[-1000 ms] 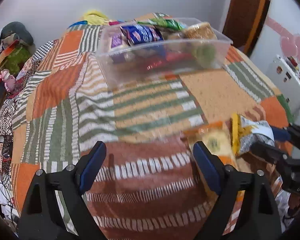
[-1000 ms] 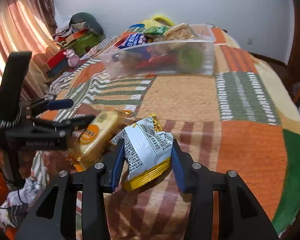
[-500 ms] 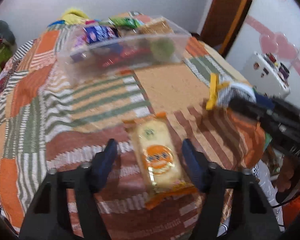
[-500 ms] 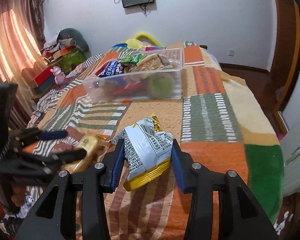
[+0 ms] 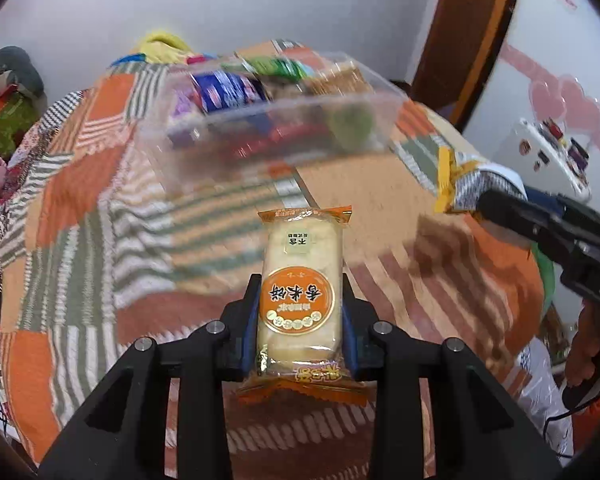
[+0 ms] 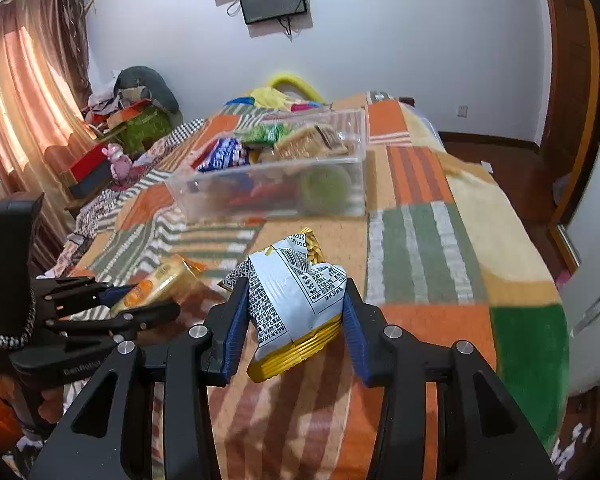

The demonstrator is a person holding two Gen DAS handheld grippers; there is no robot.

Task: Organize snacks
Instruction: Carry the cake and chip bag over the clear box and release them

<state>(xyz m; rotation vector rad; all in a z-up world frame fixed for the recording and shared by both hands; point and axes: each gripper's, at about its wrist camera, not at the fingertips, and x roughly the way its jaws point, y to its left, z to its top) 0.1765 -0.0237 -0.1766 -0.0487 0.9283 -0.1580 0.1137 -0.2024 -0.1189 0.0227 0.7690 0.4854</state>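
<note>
Left hand-held gripper (image 5: 300,312): we see its jaws have just been closing, and now the blue pads press on both long sides of the orange rice-cracker packet (image 5: 302,280) — it is gripped, standing lengthwise between the fingers, its far end pointing toward the clear plastic box (image 5: 268,136).

Right hand-held gripper (image 6: 294,312): we see it at a narrow opening, clamped on the white and yellow snack bag (image 6: 296,300); the bag is crumpled between the pads, its yellow edge at the near side.

Both packets: we see them above the patchwork blanket (image 6: 428,264) of the bed, on the near side of the box and apart from it.

Clear plastic box: it rests on the blanket farther back. We see several snacks in it already — a blue packet (image 6: 220,156), a green packet (image 6: 266,133), a brown biscuit pack (image 6: 308,144) and something round and green against the front wall.

Each gripper in the other view: in the right wrist view the left one (image 6: 112,304) is at the left side with the orange packet (image 6: 156,284); in the left wrist view the right one (image 5: 500,196) is at the right side with its bag (image 5: 472,184).

Person: we see only fingers (image 5: 588,348) on the right gripper's handle.
</note>
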